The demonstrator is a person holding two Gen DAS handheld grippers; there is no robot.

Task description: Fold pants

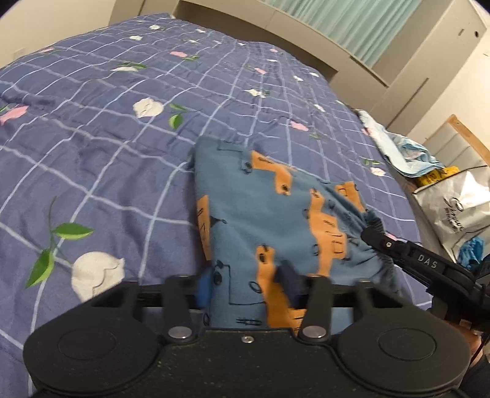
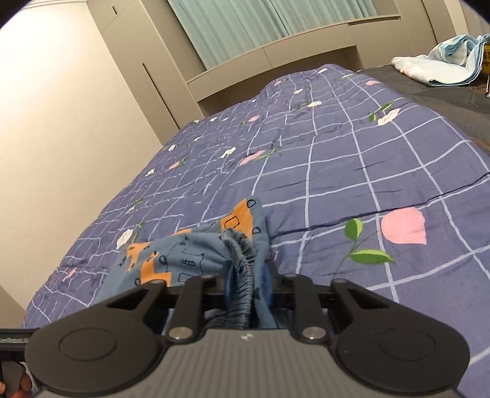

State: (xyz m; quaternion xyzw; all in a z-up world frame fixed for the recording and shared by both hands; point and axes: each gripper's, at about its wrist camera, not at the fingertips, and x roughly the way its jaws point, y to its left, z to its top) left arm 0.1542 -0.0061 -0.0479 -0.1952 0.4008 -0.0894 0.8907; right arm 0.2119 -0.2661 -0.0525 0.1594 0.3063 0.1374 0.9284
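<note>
Gathered waistband (image 2: pixel 240 260) of pants (image 1: pixel 275 214), right view only.

Ahead of me spreads a blue quilt (image 1: pixel 107 147) with a white grid, pale and pink petals and green leaves. At its far right edge lies a crumpled light-blue cloth (image 1: pixel 404 150). Beyond that edge sits a white plastic bag (image 1: pixel 459 208). Green curtains (image 2: pixel 245 27) hang above the beige headboard (image 2: pixel 275 58).
</note>
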